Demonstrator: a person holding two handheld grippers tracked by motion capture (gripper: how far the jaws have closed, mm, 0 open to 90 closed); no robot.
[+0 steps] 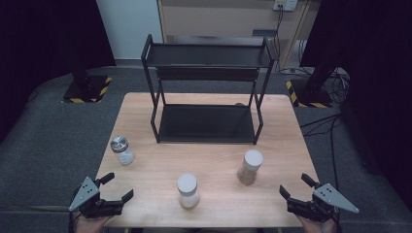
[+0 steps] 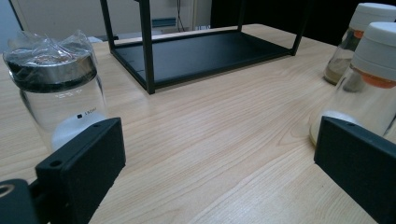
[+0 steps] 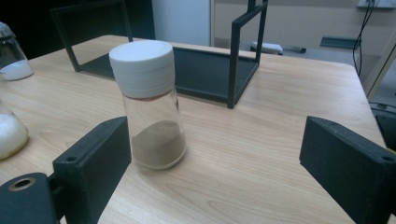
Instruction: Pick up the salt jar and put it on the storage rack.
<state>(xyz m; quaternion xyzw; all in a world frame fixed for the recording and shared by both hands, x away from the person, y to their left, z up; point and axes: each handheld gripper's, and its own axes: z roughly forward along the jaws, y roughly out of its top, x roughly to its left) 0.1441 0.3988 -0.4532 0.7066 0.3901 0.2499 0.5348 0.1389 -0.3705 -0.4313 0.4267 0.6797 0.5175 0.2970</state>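
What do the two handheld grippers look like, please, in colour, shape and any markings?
Both are black. The left gripper and right gripper each carry a grey three-cornered plate on top, dotted with small dark holes. Up close, the fingers are flat, matte black rectangular blocks with small round screw holes. No lettering is visible on them.

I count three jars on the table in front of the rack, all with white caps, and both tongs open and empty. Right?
Not quite: two jars have white caps, the middle jar and the brown-powder jar, but the left jar has a silver metal cap, as the left gripper view shows. All three stand before the rack, and the left tongs and right tongs are open and empty.
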